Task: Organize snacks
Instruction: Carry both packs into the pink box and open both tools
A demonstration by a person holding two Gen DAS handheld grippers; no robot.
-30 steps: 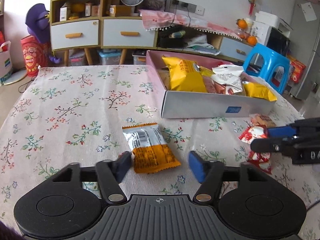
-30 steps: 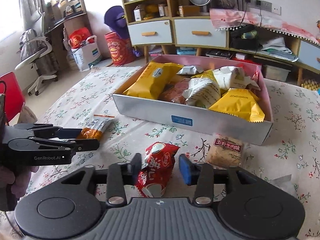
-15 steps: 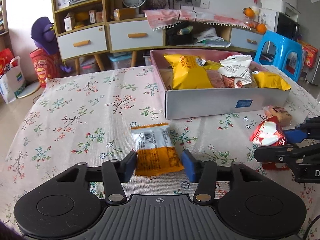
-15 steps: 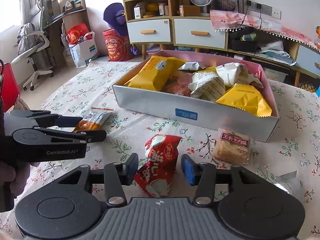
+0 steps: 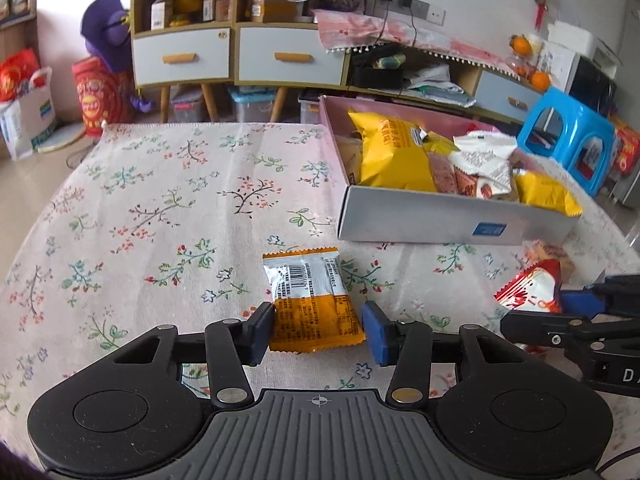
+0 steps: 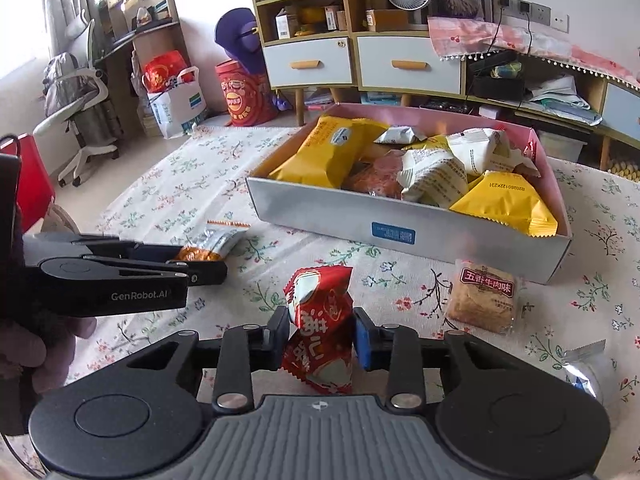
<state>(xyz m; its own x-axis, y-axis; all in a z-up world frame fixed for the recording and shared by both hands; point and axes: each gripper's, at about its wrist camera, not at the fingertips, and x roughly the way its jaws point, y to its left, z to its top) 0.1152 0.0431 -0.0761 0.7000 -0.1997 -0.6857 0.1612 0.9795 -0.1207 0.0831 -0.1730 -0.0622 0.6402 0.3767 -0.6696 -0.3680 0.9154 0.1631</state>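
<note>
The left gripper (image 5: pixel 318 332) has its fingers (image 5: pixel 259 333) set at a moderate gap, one on each side of the orange-and-silver snack packet (image 5: pixel 311 302). The packet's orange end lies flat between them on the flowered surface (image 5: pixel 160 216); the left finger touches the packet's edge, while the right one sits just beside it, so I cannot tell whether it is truly gripped.

The right gripper (image 6: pixel 320 336) is closing, with its fingers (image 6: pixel 364 340) narrow and pressing both sides of the red snack packet (image 6: pixel 320 320), which stands upright and crumpled between them, its top poking up beyond the fingertips.

Beyond both pairs of fingers sits the open snack box (image 6: pixel 400 228), white outside and pink inside, holding yellow, white and reddish bags. Ahead and to the right of the right fingers, just in front of the box wall, a beige biscuit packet (image 6: pixel 482 298) lies flat. Further right, near the gripper body, is a clear wrapper (image 6: pixel 584 368). The left gripper appears in the right wrist view, off to the left of the red packet, with a hand (image 6: pixel 52 344) holding it.
</note>
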